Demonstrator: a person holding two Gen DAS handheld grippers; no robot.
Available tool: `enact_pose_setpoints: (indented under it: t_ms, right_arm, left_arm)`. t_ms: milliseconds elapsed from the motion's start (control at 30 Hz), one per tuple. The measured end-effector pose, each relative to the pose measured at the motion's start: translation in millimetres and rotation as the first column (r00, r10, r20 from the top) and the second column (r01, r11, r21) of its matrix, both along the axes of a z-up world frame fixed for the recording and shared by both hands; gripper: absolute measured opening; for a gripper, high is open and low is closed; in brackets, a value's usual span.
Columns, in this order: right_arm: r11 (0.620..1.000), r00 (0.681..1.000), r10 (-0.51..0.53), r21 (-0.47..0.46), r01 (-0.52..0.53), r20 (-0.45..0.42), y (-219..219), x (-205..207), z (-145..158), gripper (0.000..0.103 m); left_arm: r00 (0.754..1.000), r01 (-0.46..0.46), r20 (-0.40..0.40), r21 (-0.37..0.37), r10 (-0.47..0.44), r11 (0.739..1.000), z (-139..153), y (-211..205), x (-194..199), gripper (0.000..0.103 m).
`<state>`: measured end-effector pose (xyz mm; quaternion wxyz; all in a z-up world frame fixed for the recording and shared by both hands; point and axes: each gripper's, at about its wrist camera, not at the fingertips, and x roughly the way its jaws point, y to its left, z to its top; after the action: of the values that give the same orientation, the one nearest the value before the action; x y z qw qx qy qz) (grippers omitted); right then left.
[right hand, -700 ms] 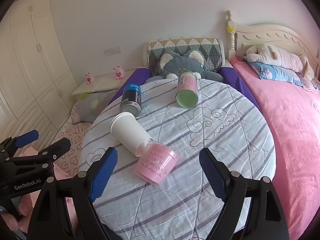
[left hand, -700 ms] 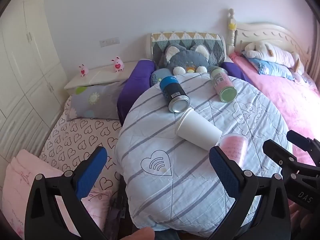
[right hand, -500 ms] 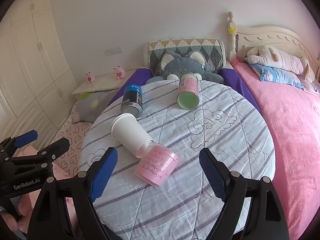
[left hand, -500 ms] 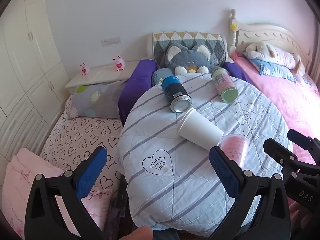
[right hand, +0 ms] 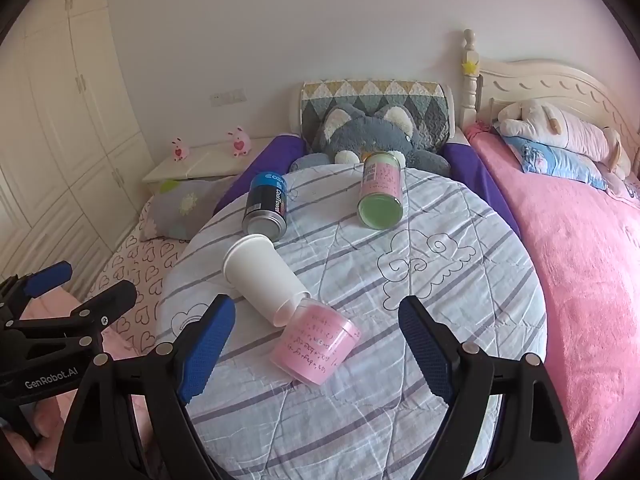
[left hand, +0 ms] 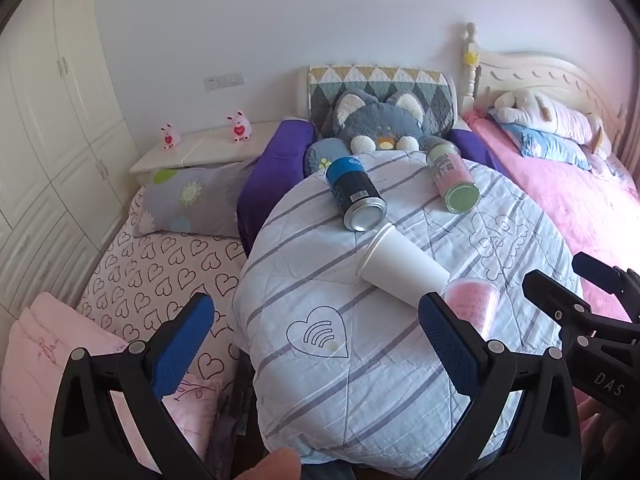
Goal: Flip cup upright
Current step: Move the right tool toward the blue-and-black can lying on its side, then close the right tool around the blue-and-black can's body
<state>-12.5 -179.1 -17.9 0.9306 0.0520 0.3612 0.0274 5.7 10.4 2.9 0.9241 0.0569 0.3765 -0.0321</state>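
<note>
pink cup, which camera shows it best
The right wrist view: the pink cup lies whole on its side between the open fingers. In the left wrist view the left gripper's finger hides part of it, leaving only its upper part.

In the left wrist view the pink cup point(left hand: 474, 308) at about 4 o'clock is partly hidden behind the left gripper's blue pad point(left hand: 448, 340), and its mouth cannot be seen. The white cup point(right hand: 264, 276) in the right wrist view has its narrow end overlapped by the pink cup point(right hand: 316, 344). The handwriting on the pink cup is too small to read.
</note>
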Motion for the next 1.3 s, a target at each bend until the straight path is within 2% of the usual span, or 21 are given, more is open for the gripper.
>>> enact_pose_setpoints:
  t_ms: [467,767,1067,1300]
  right_arm:
    - [1.000,1.000,0.020,-0.013,-0.021,-0.023,2,16,3,0.085]
    - [0.997,0.995,0.073,-0.014,-0.074,-0.063,10,51,3,0.085]
    - [0.989,0.976,0.149,0.004,-0.150,-0.156,25,134,0,0.085]
    - [0.974,0.930,0.226,0.063,-0.217,-0.292,47,227,-24,0.085]
  left_arm:
    - [1.000,-0.007,0.007,-0.007,0.007,1.000,4,5,11,0.103]
    - [0.999,-0.037,0.023,-0.026,0.038,0.999,12,12,38,0.103]
    - [0.996,-0.089,0.018,-0.054,0.090,0.995,12,26,94,0.103]
    - [0.991,-0.136,-0.019,-0.039,0.135,0.990,-4,37,158,0.103]
